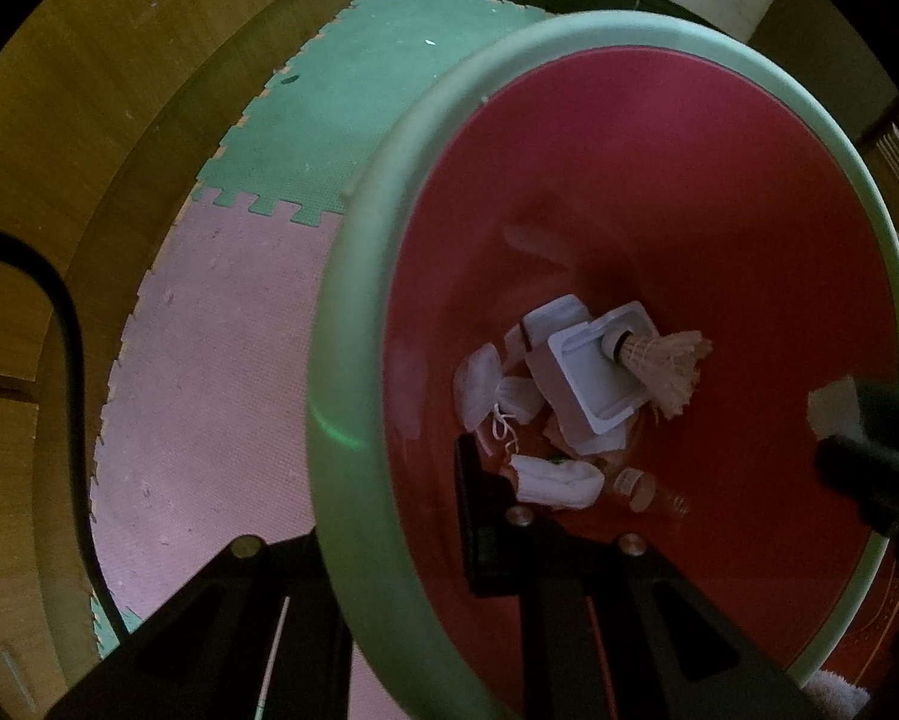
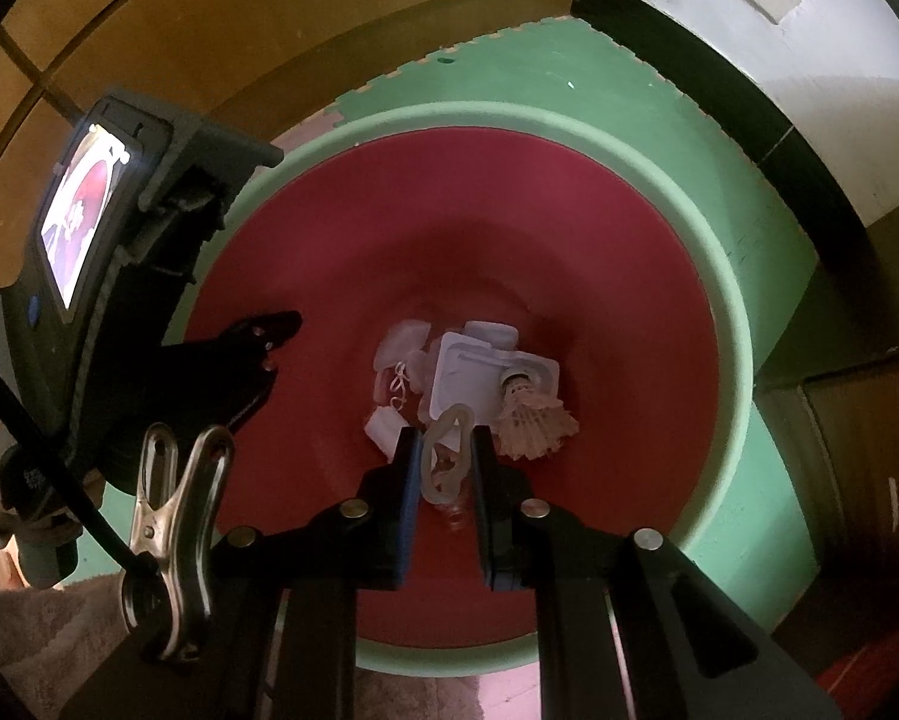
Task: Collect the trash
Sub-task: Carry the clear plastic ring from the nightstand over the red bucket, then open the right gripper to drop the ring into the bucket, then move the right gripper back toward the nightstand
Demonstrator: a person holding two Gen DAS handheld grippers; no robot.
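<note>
Over the rim of the bin (image 1: 353,360), the left wrist view looks almost straight down into a green bin with a red inside. The left gripper (image 1: 416,534) is shut on that rim — one finger shows outside the wall, the other inside it, so this hand seems to be steadying the bin and not carrying trash. At the bottom lies the pile already collected: a white plastic tray (image 1: 587,384), a shuttlecock (image 1: 665,369) propped against it, crumpled white bits and a small clear bottle (image 1: 647,489). A dark part of the other tool juts in at the right edge.

From the right wrist view, the right gripper (image 2: 446,468) hangs above the bin's mouth, pointing steeply down, its jaws closed on a pale ring (image 2: 446,450) of translucent plastic — a loop standing on edge, its long axis running along the fingers, away from the camera. The pile with the tray (image 2: 479,372) and shuttlecock (image 2: 530,411) sits directly beyond the fingertips, well below them. The left tool, with its lit screen (image 2: 83,216), stands at the left on the bin's rim (image 2: 731,330).

So the ring is already over the opening, well inside the rim on every side; I judge the coming move to be a plain release by the right hand, letting it fall onto the pile.
</note>
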